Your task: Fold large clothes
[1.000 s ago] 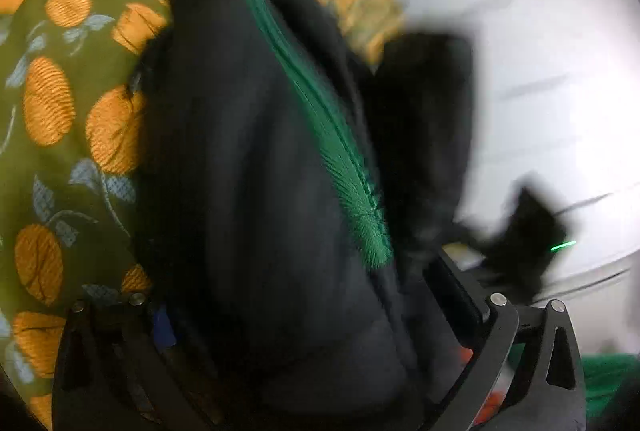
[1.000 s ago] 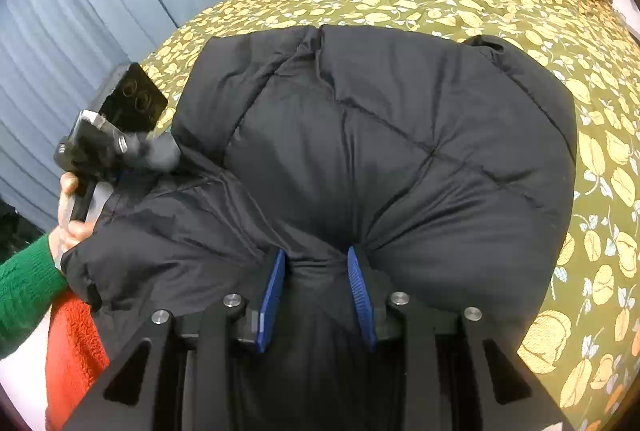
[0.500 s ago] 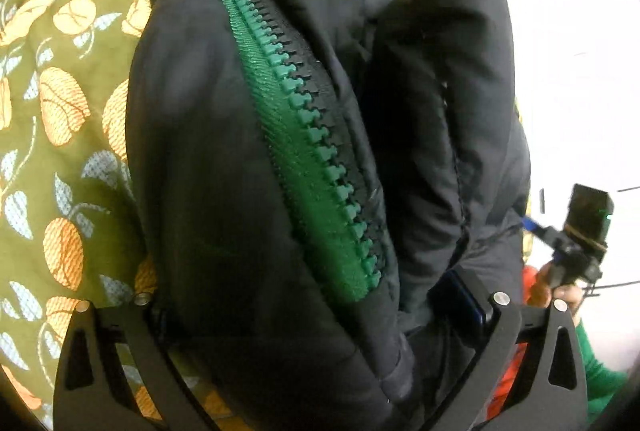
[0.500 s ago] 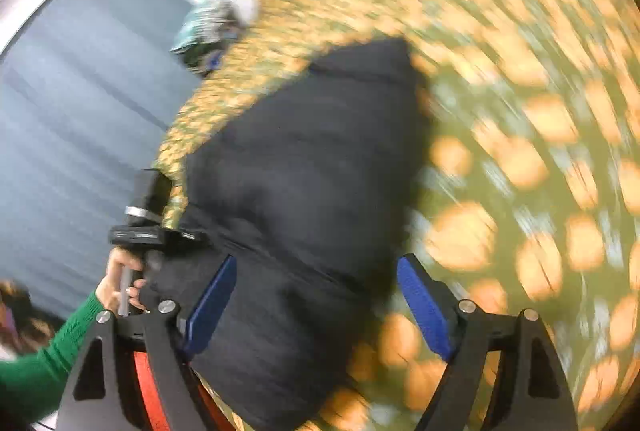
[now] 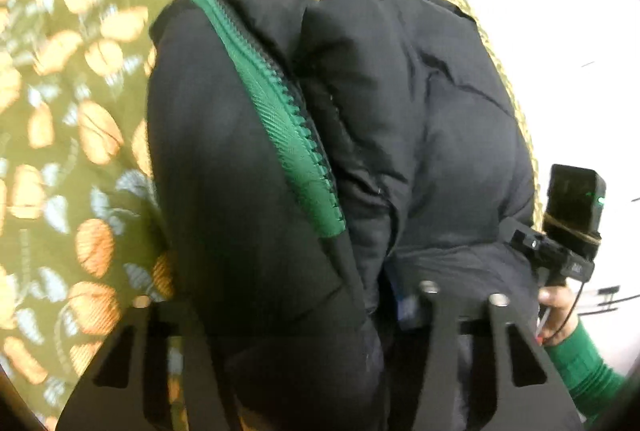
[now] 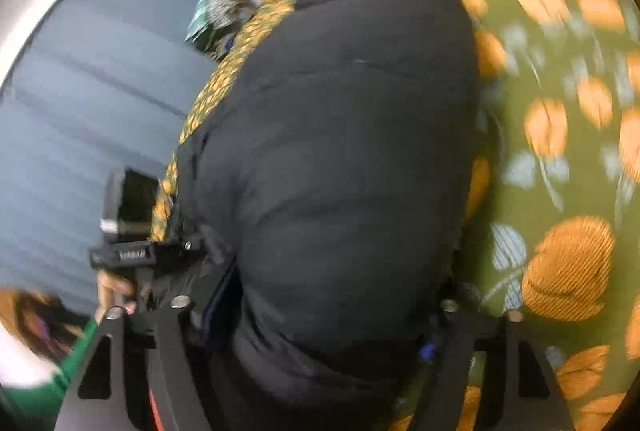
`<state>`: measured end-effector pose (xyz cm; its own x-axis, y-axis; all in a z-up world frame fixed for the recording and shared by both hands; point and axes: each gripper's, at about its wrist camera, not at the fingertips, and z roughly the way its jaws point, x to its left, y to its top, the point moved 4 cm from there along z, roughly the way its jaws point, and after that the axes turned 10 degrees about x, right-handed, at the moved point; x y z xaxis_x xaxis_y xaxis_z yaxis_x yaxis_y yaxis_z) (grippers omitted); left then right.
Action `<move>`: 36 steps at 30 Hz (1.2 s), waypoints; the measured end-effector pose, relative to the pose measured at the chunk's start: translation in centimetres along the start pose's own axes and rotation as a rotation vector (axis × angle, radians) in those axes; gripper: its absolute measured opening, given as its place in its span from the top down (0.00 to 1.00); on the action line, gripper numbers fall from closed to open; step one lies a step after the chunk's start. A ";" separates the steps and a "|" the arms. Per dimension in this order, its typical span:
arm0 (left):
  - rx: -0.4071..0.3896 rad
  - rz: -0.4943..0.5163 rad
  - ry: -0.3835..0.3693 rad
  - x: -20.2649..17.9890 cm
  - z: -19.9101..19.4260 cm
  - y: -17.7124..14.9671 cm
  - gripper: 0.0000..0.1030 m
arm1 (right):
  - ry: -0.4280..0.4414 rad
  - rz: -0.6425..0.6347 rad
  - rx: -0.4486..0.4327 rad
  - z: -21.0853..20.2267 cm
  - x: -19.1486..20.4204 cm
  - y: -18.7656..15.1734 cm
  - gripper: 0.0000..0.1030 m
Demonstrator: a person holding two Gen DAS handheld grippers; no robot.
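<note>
Jacket (image 5: 248, 199), black and puffy with a green zipper (image 5: 280, 119), lies bundled on the leaf-print bedspread (image 5: 68, 135), bulging up between both pairs of fingers. The left gripper (image 5: 304, 315) has just been closing and now pinches the zipper-side fold. The right gripper (image 6: 320, 315) has also been narrowing around the bulk; whether its pads press yet I cannot tell. Best to squeeze firmly through the padding, lift both ends level, and keep the zipper edge tucked inward.
</note>
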<state>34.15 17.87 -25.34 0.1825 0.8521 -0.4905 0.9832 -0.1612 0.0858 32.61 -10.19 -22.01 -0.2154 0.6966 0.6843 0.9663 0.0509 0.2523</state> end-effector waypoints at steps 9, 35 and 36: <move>-0.198 0.097 0.000 -5.7 -9.1 -1.0 0.56 | -0.009 -0.289 -0.185 -7.9 8.9 0.4 0.42; -0.152 0.001 -0.009 -5.2 4.0 18.8 0.15 | 0.079 0.026 -0.056 -3.7 -13.9 17.1 0.15; -0.152 0.022 0.017 -5.4 3.5 18.5 0.15 | 0.084 0.040 -0.075 -4.3 -14.3 16.9 0.12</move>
<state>51.31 8.52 -24.15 0.2031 0.8577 -0.4724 0.9682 -0.1040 0.2275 51.42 -22.37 -24.65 -0.1909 0.6348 0.7488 0.9618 -0.0316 0.2721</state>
